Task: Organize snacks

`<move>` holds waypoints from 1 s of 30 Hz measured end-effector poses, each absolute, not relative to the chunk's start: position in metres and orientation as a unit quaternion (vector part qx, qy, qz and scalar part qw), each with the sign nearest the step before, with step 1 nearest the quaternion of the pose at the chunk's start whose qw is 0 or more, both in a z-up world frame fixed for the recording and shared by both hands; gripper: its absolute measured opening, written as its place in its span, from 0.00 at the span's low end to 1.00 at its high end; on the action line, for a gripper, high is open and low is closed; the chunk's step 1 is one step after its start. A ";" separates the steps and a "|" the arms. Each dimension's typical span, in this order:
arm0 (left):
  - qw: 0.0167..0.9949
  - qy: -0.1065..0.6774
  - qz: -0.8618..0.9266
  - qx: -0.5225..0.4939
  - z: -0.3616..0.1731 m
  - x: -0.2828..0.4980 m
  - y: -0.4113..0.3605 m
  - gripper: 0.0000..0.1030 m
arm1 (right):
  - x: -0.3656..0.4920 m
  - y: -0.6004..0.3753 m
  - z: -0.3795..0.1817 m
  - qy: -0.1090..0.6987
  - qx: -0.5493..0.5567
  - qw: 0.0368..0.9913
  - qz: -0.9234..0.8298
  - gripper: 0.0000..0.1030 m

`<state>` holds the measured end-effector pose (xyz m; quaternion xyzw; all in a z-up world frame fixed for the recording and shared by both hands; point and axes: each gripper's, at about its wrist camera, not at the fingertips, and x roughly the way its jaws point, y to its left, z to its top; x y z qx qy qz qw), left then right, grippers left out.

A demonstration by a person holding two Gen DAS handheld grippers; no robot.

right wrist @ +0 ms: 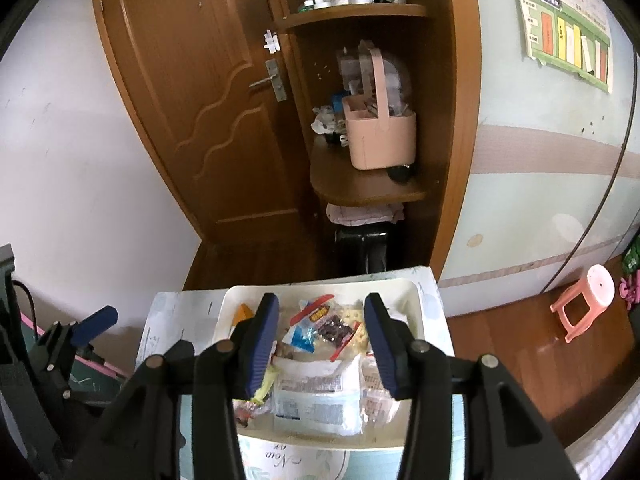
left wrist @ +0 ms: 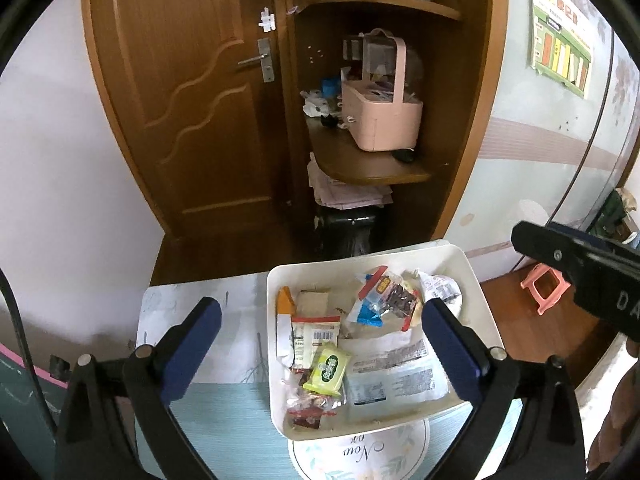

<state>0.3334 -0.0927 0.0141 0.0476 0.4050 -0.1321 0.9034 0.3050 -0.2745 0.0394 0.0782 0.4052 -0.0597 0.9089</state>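
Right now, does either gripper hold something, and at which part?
Nothing is held. The left gripper is wide open over the tray; the right gripper is part open above the snacks, pads clear.

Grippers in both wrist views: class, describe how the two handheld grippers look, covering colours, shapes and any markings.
Both match. The left gripper and the right gripper each have two black angular plastic arms with round silver pivot pins, ending in dark blue fingers with ribbed pads. In the left wrist view the right gripper's black body bears white lettering, cut off at the picture's edge.
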 end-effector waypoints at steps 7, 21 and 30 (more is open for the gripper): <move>0.904 0.405 -0.132 0.041 0.016 0.313 -0.086 0.97 | 0.285 -0.266 0.034 0.411 0.084 0.906 -0.050 0.47; 0.885 0.439 -0.150 0.034 -0.010 0.222 -0.056 0.97 | 0.194 -0.250 -0.002 0.437 0.113 0.891 -0.040 0.54; 0.881 0.453 -0.134 0.025 -0.007 0.133 -0.017 0.97 | 0.115 -0.222 -0.008 0.459 0.121 0.880 -0.023 0.54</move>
